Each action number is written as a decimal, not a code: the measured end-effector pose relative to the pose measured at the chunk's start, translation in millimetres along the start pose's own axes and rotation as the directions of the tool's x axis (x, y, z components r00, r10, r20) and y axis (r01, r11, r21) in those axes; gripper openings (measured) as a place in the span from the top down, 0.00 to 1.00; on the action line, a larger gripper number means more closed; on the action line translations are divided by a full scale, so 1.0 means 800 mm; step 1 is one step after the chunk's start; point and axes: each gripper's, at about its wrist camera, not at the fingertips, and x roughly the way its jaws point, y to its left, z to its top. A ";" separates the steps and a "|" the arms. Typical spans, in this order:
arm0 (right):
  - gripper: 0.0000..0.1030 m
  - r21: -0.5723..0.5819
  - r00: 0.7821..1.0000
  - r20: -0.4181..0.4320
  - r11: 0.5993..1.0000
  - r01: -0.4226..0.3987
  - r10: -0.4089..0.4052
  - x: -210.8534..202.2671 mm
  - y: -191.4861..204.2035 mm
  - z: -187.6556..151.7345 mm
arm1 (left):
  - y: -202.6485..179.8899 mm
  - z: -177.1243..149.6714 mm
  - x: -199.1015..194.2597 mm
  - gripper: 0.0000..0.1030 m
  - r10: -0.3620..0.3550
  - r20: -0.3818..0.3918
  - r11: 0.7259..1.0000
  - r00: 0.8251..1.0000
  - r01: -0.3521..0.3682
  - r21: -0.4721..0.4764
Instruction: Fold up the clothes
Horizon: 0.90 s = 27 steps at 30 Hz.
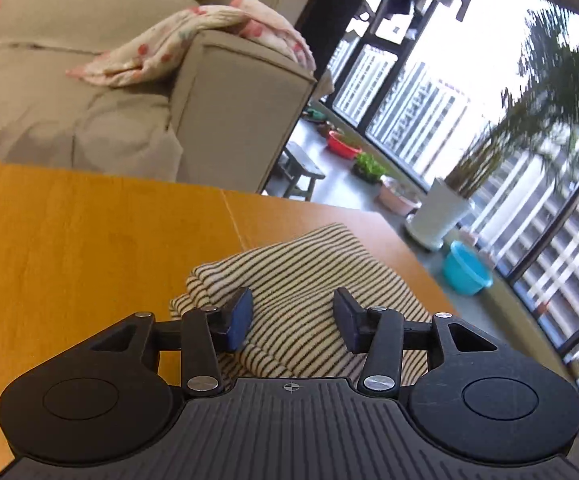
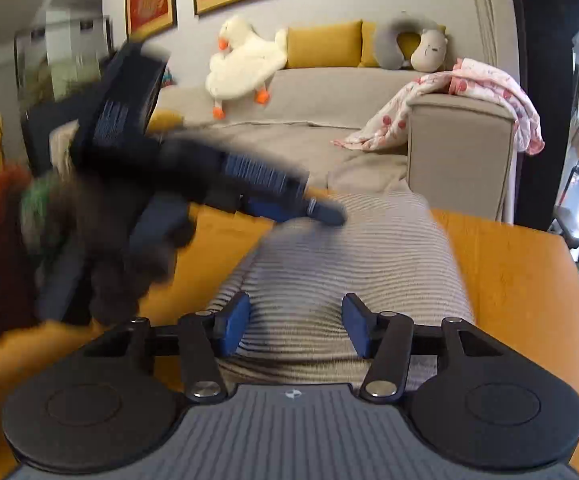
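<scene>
A cream garment with thin dark stripes (image 1: pixel 309 280) lies folded in a bundle on the orange wooden table (image 1: pixel 89 240). My left gripper (image 1: pixel 293 320) hovers over its near left part, jaws apart, nothing between the blue pads. In the right wrist view the same striped garment (image 2: pixel 361 248) stretches away from me on the table (image 2: pixel 529 280). My right gripper (image 2: pixel 295 326) stands open above its near end. The other gripper (image 2: pixel 325 212), held by a gloved hand (image 2: pixel 121 264), appears blurred at the left, its tip over the garment's far left part.
A beige sofa (image 2: pixel 329 128) stands behind the table, with a pink dotted blanket (image 2: pixel 469 96) over its armrest, a plush goose (image 2: pixel 245 64) and yellow cushions. To the right are large windows, a potted plant (image 1: pixel 441 212), a blue basin (image 1: pixel 465 268) and a small stool (image 1: pixel 297 172).
</scene>
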 end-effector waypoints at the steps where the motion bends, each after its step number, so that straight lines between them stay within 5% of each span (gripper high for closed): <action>1: 0.48 -0.002 1.000 0.001 1.000 0.004 -0.004 0.000 0.002 0.000 | 0.001 0.000 0.000 0.51 0.000 0.000 1.000 1.000 0.000 0.006; 11: 0.48 -0.025 0.999 0.006 0.999 0.046 -0.046 0.001 0.020 -0.004 | -0.016 0.010 -0.033 0.44 0.059 0.059 0.998 0.996 -0.058 -0.018; 16: 0.48 -0.035 0.998 0.009 0.997 0.066 -0.066 0.002 0.029 -0.006 | -0.033 0.019 -0.038 0.42 0.017 0.076 1.000 0.997 -0.018 0.012; 23: 0.48 -0.013 0.998 0.014 0.998 0.058 -0.058 -0.001 0.027 -0.007 | -0.009 0.028 0.044 0.42 0.054 -0.059 0.999 0.997 -0.054 0.000; 27: 0.47 -0.021 0.999 0.011 0.999 0.050 -0.050 -0.001 0.027 -0.007 | -0.022 0.033 0.030 0.42 0.116 -0.039 0.993 0.992 -0.116 0.017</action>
